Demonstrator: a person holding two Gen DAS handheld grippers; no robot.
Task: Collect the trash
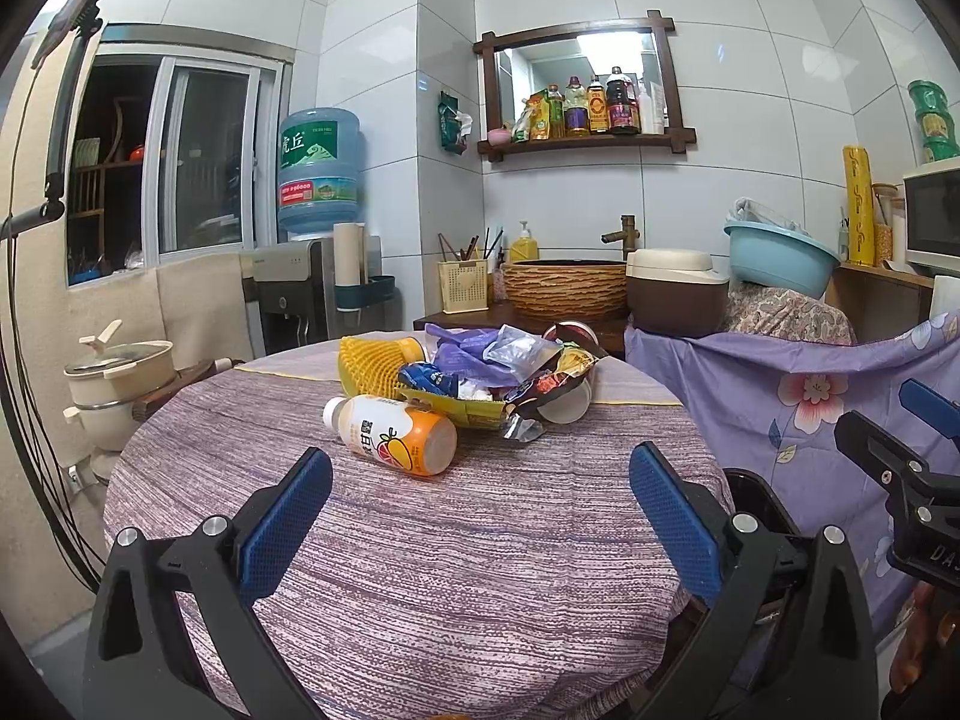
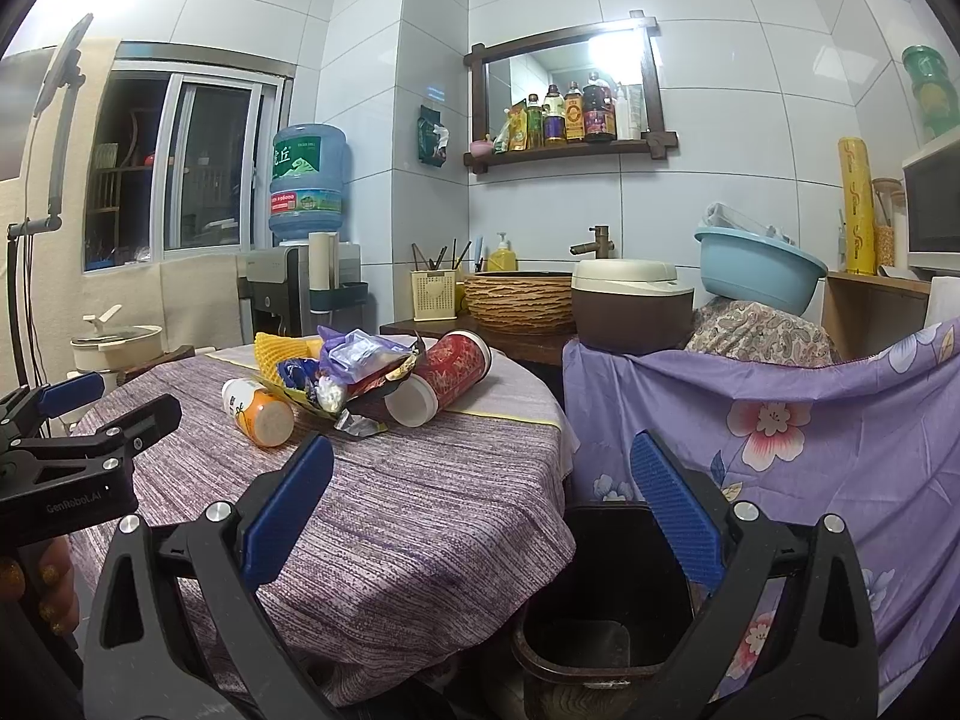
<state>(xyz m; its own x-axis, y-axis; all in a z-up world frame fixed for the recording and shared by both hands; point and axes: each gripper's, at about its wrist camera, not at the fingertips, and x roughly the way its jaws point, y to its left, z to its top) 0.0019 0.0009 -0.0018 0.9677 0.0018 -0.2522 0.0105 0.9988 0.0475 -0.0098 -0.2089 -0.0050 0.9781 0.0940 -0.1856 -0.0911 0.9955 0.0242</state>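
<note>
A pile of trash lies on the round table (image 1: pixel 420 540) with the purple cloth: an orange-and-white juice bottle (image 1: pixel 393 433) on its side, a yellow foam net (image 1: pixel 369 360), snack wrappers (image 1: pixel 540 387), a purple plastic bag (image 1: pixel 462 348) and a red paper cup (image 2: pixel 447 372). My left gripper (image 1: pixel 480 474) is open and empty above the table's near half, short of the bottle. My right gripper (image 2: pixel 480 468) is open and empty, above the table's right edge and a dark bin (image 2: pixel 606 600) on the floor. The bottle (image 2: pixel 261 414) also shows in the right wrist view.
A chair draped in purple floral cloth (image 2: pixel 810 450) stands right of the table. Behind are a counter with a woven basin (image 1: pixel 564 288), a rice cooker (image 1: pixel 675 288) and a blue bowl (image 1: pixel 780 258). A water dispenser (image 1: pixel 318 180) and stacked pots (image 1: pixel 114 384) stand at the left.
</note>
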